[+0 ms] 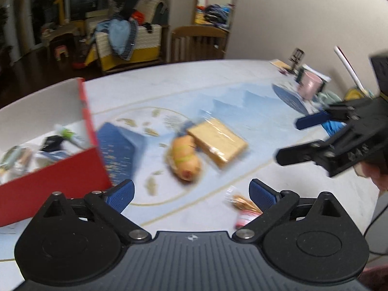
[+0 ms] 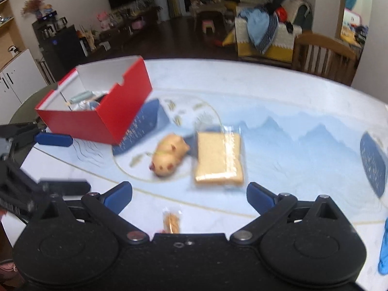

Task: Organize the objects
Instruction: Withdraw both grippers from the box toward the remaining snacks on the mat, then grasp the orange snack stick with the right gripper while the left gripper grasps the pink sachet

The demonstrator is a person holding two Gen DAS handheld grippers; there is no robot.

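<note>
A red box (image 1: 48, 184) (image 2: 80, 123) with a white inside stands open on the table and holds several small items. To its right lie a tan plush toy (image 1: 185, 161) (image 2: 169, 155) and, touching it, a plastic-wrapped yellow slab (image 1: 218, 140) (image 2: 218, 160). A small snack packet (image 1: 245, 208) (image 2: 172, 222) lies nearest to me. My left gripper (image 1: 191, 194) (image 2: 60, 163) hangs open above the table near the box's corner, nothing between its blue pads. My right gripper (image 2: 189, 196) (image 1: 303, 138) is open too, over the snack packet, empty.
A pink mug (image 1: 311, 86) and clutter stand at the table's far right by the wall. Something bright blue (image 2: 385, 249) lies at the right edge. A wooden chair (image 1: 198, 41) (image 2: 322, 55) stands behind the round table. The views are motion-blurred.
</note>
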